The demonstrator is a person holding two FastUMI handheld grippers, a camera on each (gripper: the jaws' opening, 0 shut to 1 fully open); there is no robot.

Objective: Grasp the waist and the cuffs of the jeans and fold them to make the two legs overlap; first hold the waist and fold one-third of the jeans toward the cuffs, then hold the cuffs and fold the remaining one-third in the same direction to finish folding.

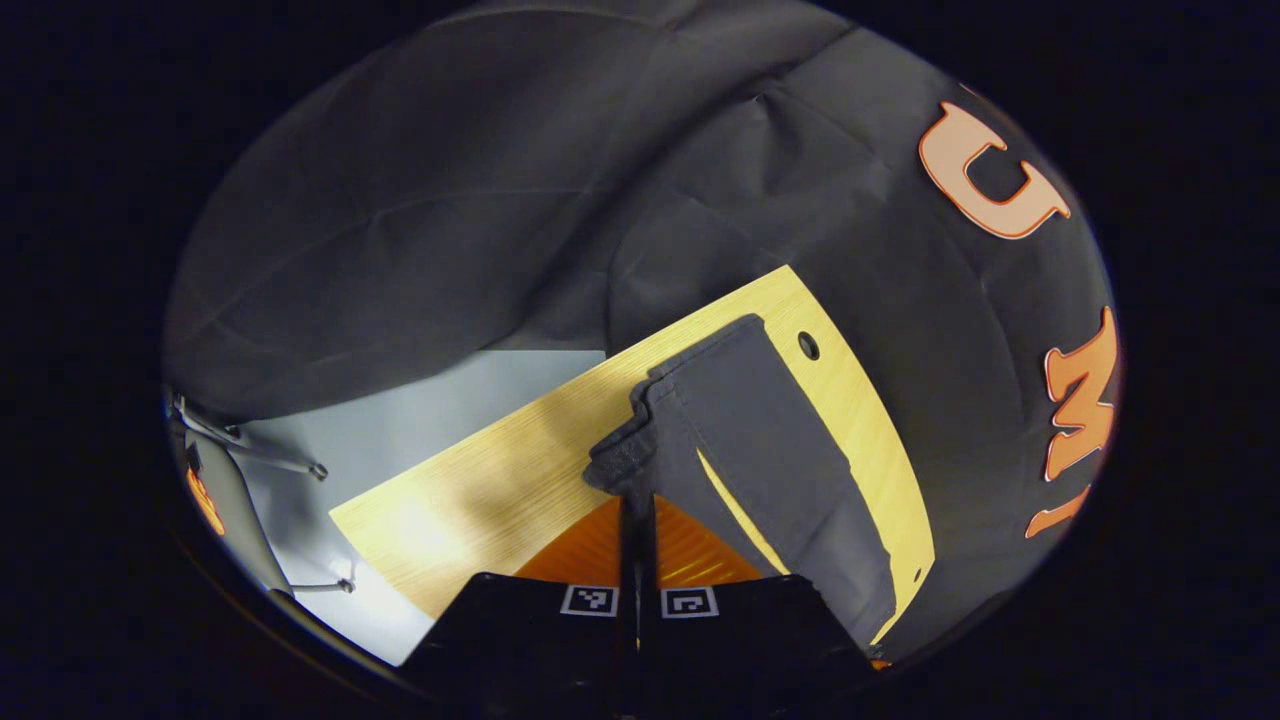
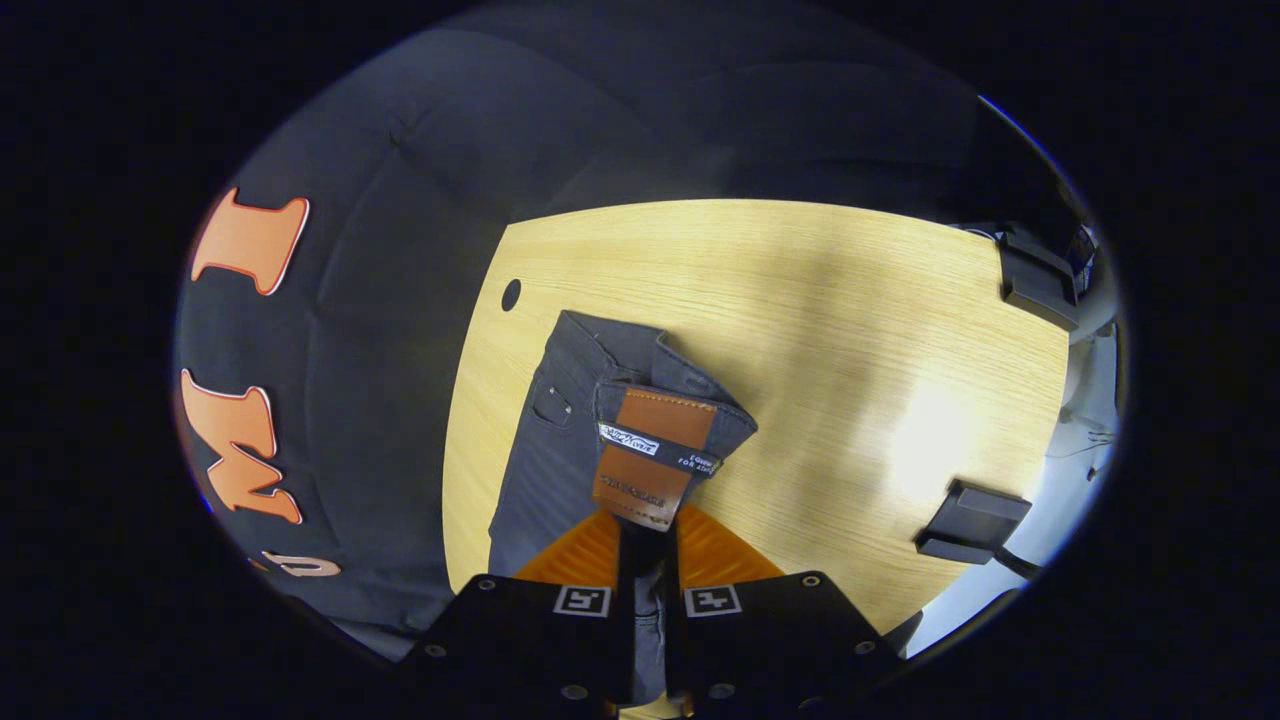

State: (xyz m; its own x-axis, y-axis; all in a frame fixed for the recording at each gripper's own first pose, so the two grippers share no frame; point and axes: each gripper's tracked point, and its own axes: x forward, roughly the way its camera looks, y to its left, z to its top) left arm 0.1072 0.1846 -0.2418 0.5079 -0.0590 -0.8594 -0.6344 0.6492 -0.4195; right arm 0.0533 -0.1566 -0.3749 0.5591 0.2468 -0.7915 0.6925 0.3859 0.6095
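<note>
Jeans gripped at both ends, leg-overlap fold under way

The jeans (image 2: 560, 440) lie on the wooden surface (image 2: 850, 330); the right claw (image 2: 648, 540) is clenched on the waist, the left claw (image 1: 637, 510) on the cuffs (image 1: 625, 455). Both third-folds are judged still outstanding.

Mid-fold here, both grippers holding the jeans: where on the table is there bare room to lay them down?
Broad bare wood lies between the jeans and the two dark fixtures on the table's far edge. A narrower strip runs between the jeans and the small hole. It is crowded by the right gripper and left gripper.
</note>
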